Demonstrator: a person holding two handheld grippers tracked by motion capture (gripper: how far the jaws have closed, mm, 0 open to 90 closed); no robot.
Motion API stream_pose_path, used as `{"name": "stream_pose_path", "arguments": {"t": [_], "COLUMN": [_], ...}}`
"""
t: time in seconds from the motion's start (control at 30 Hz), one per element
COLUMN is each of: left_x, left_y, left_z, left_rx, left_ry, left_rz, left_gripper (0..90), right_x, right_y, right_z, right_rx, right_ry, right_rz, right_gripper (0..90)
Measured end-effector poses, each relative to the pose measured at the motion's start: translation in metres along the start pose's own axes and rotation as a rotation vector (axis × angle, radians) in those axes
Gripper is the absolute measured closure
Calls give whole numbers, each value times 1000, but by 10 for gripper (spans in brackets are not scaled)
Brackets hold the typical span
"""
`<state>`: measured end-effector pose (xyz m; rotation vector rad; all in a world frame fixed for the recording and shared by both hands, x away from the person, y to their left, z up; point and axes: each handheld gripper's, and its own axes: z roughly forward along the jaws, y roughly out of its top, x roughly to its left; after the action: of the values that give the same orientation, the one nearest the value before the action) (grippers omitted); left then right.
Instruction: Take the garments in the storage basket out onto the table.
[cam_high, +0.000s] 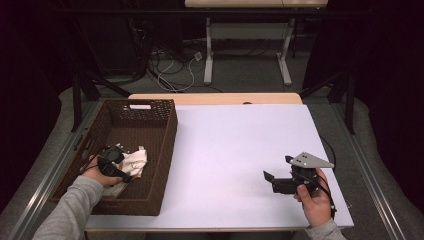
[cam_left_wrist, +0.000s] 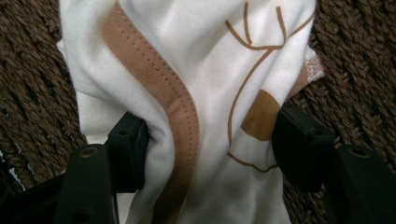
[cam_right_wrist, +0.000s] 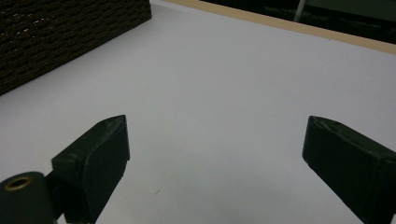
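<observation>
in the high view the left gripper (cam_high: 116, 159) sat down inside the brown wicker basket (cam_high: 165, 150) at the left of the frame, right on top of a white garment (cam_high: 135, 161) that lay bunched on the basket floor near the lower middle of the basket. the left hand (cam_high: 98, 176) came in from the bottom left corner, grey sleeve (cam_high: 70, 210) trailing behind it. and in the left gripper view, there it was: the white garment (cam_left_wrist: 187, 93) filled the centre of the frame, a tan stitched band (cam_left_wrist: 163, 93) curving down through it and a thin tan line drawing (cam_left_wrist: 254, 51) at the upper right, with dark woven basket floor (cam_left_wrist: 32, 93) showing at both side edges. the left gripper (cam_left_wrist: 210, 140) had its two black jaws set on either side of a fold of that cloth, both pressing into it, so it was pinching the garment. over on the right of the high view, the right gripper (cam_high: 275, 181) hovered low over the white table (cam_high: 235, 145), held in the right hand (cam_high: 315, 200) at the lower right, well apart from the basket. in the right gripper view the right gripper (cam_right_wrist: 215, 154) had its jaws spread wide with bare white table (cam_right_wrist: 224, 93) between them, and the basket wall (cam_right_wrist: 56, 32) sat in the upper left corner.
</observation>
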<state>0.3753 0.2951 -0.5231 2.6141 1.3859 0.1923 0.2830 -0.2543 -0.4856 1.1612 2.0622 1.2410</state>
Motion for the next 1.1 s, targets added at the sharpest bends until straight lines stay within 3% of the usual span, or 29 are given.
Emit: {"name": "stream_pose_path", "arguments": {"t": [0.13, 0.17, 0.23, 0.33, 0.47, 0.73, 1.1], "left_x": [1, 0, 0, 1, 1, 5, 9], "left_y": [-3, -3, -4, -6, -5, -3, -2], "left_z": [-2, -4, -4, -6, -7, -12, -32], "left_rx": [-22, -19, -27, -29, -28, -36, -130], "left_ry": [-23, -43, -46, -68, -68, -75, -68], "left_rz": [-27, -40, -22, -39, -46, -62, -108], "left_gripper": [414, 471, 540, 624, 674, 714, 717], "right_x": [-1, -1, -2, -2, -1, -2, -3], "right_y": [0, 0, 0, -1, -1, -1, -1], "right_z": [0, -1, -1, 0, 0, 0, 0], "right_rx": [-7, -5, -2, -2, 0, 8, 1], "right_ry": [-6, -5, -6, -7, -7, -12, -12], "right_rz": [0, 3, 6, 2, 6, 3, 2], "right_gripper": [72, 72, 73, 73, 73, 75, 75]}}
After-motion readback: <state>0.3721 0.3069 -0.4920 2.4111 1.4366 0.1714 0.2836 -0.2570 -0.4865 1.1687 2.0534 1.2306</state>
